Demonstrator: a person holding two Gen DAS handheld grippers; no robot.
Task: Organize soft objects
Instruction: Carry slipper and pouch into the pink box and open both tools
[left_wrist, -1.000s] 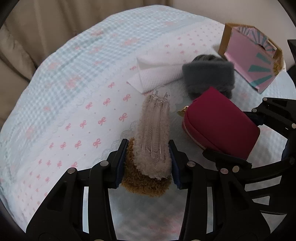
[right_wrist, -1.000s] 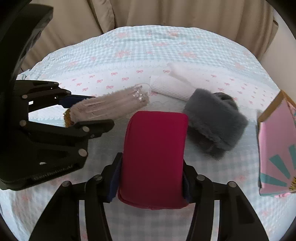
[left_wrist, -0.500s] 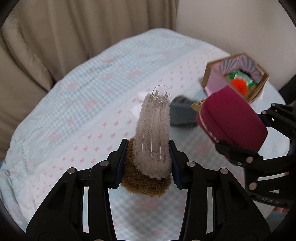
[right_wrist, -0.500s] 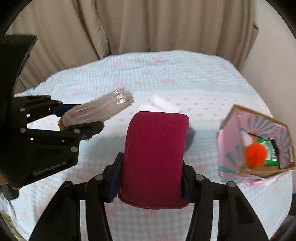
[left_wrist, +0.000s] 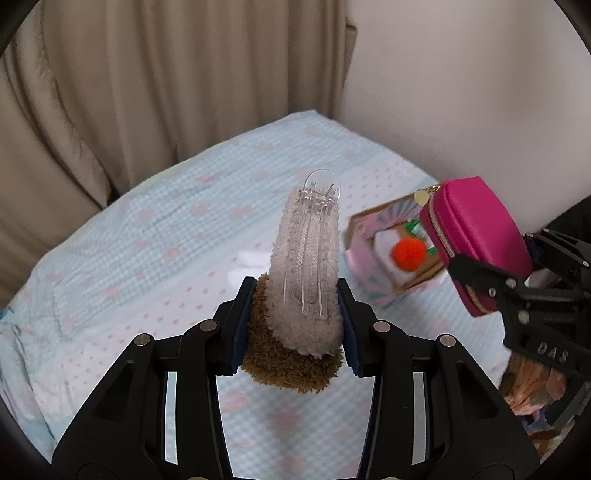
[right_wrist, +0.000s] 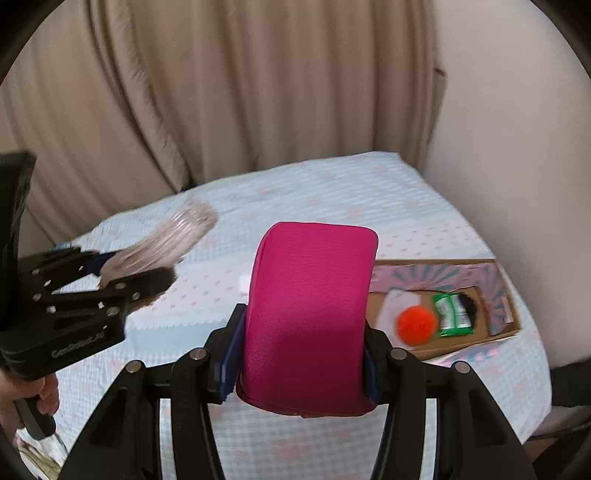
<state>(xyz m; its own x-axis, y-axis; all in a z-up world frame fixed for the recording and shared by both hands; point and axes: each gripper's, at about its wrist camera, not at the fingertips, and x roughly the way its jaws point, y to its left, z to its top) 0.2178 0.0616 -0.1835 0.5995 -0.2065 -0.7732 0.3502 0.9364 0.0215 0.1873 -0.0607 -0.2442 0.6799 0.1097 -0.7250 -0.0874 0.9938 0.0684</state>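
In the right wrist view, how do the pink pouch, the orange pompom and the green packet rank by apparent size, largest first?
1. Pink pouch, though it is nearest to the camera.
2. Orange pompom and green packet look alike in size; I cannot rank them.

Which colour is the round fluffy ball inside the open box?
The ball is bright orange; the right wrist view shows it best, inside the box.

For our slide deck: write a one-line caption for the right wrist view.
Right tongs grip a pink pouch above the bed, near an open box holding an orange pompom.
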